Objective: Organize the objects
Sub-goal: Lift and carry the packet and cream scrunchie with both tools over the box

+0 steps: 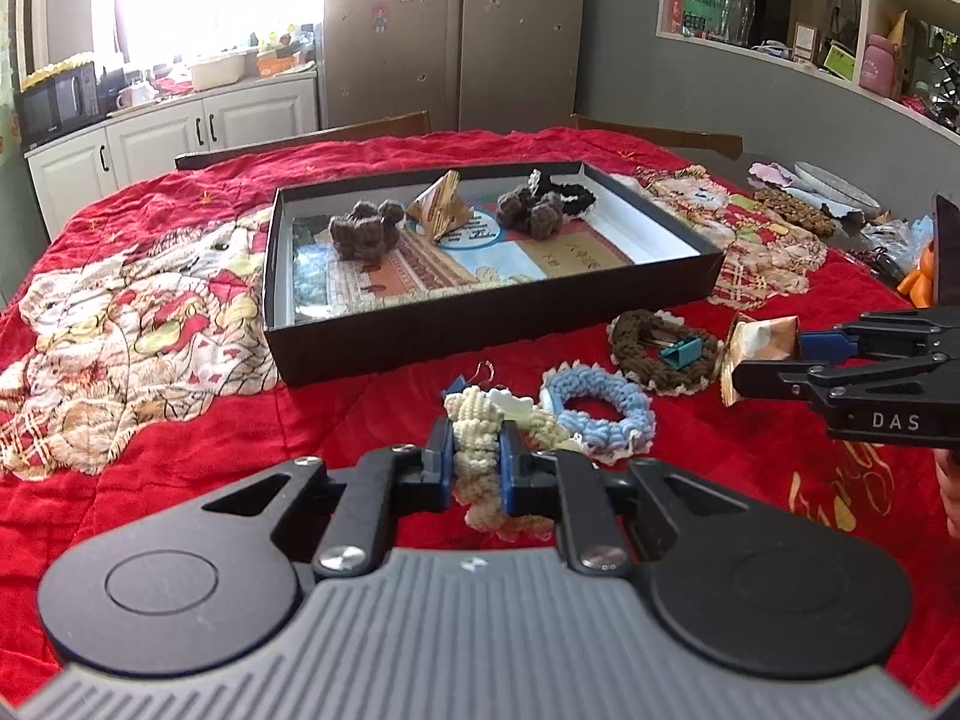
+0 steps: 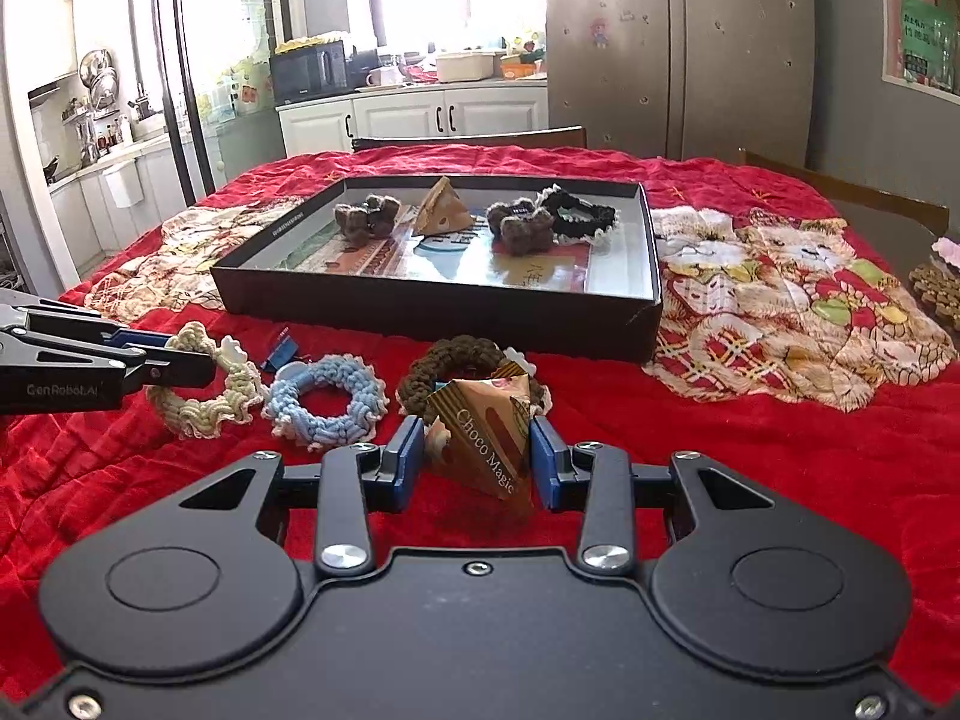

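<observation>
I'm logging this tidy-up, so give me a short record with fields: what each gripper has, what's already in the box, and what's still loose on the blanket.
left gripper: fingers shut on cream scrunchie
right gripper: fingers shut on Choco Magic packet
black box: two brown knitted pieces, one pyramid packet, one black scrunchie
loose on red blanket: blue scrunchie, brown scrunchie

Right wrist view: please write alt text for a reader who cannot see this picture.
The right gripper holds a brown pyramid snack packet above a red tablecloth. Ahead lie a brown crochet scrunchie and a blue one; the left gripper pinches a cream one. Behind stands an open black box.
</observation>
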Demonstrator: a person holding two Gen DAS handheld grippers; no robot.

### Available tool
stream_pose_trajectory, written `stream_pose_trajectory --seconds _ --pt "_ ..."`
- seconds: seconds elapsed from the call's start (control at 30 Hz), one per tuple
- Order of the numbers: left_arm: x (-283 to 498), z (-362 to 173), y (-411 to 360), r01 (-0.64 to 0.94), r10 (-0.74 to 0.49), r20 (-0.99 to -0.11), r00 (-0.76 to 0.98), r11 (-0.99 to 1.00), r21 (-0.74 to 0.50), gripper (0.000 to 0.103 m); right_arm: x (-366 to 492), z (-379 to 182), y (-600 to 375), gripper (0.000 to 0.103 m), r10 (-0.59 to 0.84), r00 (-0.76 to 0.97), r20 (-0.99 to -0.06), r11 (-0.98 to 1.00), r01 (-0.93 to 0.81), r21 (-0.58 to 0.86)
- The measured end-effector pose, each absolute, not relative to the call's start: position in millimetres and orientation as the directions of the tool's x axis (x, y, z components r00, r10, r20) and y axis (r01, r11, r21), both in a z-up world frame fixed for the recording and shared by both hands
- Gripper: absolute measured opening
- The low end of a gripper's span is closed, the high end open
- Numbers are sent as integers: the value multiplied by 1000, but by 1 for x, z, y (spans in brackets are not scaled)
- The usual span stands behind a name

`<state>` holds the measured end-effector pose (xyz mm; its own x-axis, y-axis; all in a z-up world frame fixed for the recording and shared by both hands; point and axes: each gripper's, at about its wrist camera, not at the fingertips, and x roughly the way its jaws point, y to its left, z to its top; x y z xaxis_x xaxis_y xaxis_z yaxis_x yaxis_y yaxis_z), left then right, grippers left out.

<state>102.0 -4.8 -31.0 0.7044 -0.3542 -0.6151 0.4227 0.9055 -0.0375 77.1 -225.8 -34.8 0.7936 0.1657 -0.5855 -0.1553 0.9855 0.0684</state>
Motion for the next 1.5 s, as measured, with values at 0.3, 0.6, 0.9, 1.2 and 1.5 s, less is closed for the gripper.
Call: stream_pose_trajectory --seconds 0.3,0.6,0.9,1.2,1.5 --pt "100 -15 -6 433 -366 -589 720 901 -31 17 73 -20 -222 36 184 806 -562 982 -181 62" --pt "105 2 -4 419 -354 -556 752 908 -11 17 76 -2 -216 36 204 818 -537 976 -214 43" --pt "118 23 -4 407 -345 -515 785 913 9 17 86 25 -206 36 210 842 -496 969 -249 -12" --pt "142 38 -11 401 -349 -494 796 916 -2 17 109 50 -196 36 213 860 -463 964 -263 -45" --pt "152 45 -15 387 -341 -475 811 922 0 17 124 57 -183 36 232 857 -460 955 -290 -60"
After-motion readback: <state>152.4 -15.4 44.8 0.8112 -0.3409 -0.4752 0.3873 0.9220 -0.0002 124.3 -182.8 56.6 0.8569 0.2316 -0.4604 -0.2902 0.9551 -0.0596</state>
